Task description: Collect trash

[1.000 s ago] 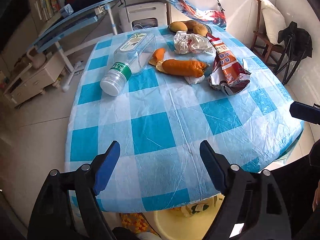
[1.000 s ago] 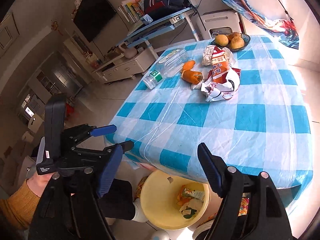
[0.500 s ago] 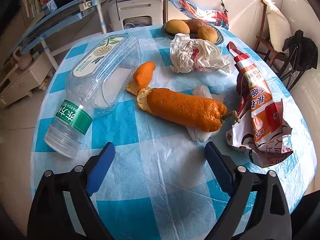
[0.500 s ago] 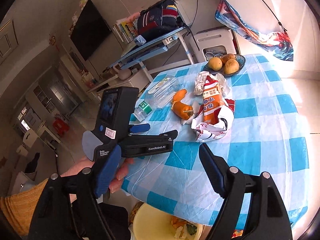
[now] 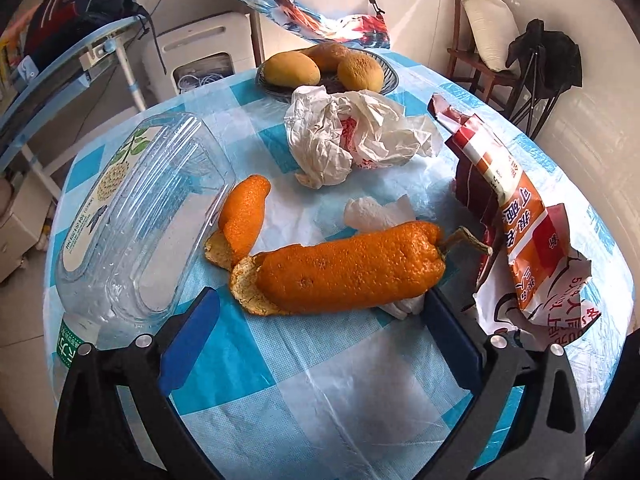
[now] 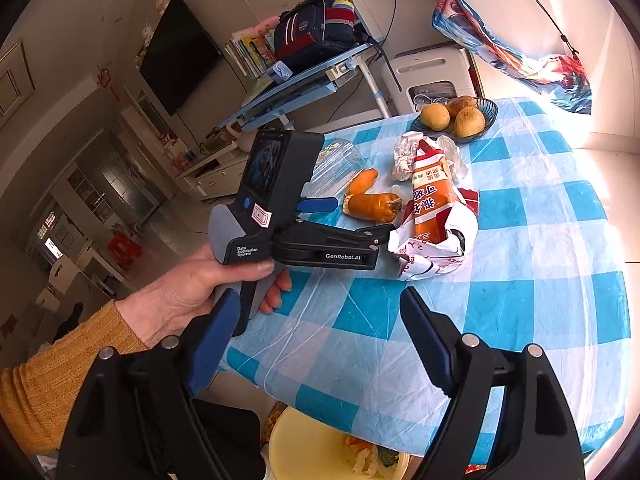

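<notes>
A long orange peel (image 5: 348,276) lies on a white tissue (image 5: 376,212) on the blue-checked table (image 5: 320,392). My left gripper (image 5: 320,308) points down at it, jaws opening wide. The peel's near edge lies between the fingertips, and the pads do not press it. A smaller peel (image 5: 244,216), a clear plastic bottle (image 5: 132,224), a crumpled white bag (image 5: 348,132) and a torn red snack wrapper (image 5: 516,232) lie around it. My right gripper (image 6: 318,300) hangs open and empty over the table's near edge, behind the left gripper (image 6: 358,220).
A bowl of fruit (image 5: 324,72) stands at the table's far side. A yellow bin (image 6: 304,448) with scraps sits on the floor under the near edge. A hand (image 6: 188,288) in a mustard sleeve holds the left gripper. A desk and a chair flank the table.
My left gripper has moved forward and down across the table to the long peel, and its jaws have spread wider. The right gripper has shifted only slightly.
</notes>
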Motion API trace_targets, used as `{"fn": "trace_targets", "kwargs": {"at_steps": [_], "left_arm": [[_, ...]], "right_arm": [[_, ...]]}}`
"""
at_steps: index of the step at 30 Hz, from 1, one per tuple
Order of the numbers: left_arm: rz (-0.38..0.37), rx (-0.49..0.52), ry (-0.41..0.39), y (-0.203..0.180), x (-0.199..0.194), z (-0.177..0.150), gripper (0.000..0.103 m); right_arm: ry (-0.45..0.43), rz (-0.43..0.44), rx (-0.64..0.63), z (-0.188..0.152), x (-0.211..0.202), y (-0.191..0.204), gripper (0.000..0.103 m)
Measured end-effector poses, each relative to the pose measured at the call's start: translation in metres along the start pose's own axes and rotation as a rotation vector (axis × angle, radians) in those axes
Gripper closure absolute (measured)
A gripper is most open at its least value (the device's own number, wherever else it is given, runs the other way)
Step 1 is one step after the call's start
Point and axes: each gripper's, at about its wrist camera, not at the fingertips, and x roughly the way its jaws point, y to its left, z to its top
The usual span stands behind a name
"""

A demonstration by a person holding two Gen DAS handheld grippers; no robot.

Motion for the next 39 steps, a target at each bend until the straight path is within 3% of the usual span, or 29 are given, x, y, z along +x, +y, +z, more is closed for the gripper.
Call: {"fn": "trace_targets", "kwargs": {"at_steps": [12,20,28,39], "left_arm": [[-0.004,-0.004,0.0,0.001,0.0,-0.001,0.006],[-0.005,-0.004,0.0,0.001,-0.001,-0.002,0.006],[-0.004,-0.004,0.0,0.0,-0.001,-0.001,0.006],[-0.004,-0.004,0.0,0.0,-0.001,-0.002,0.006]], "right_arm": [[0.011,-0.032,-0.053,-0.011,0.006,0.019,0.021],[-0.039,-0.1,-0.252,-0.026,0.004,0.063,0.019],[0.041,-0.143,-0.354,-0.05,0.024,0.088,0.019],[0.05,-0.2,-0.43,-0.071,0.017,0.109,0.018]]}}
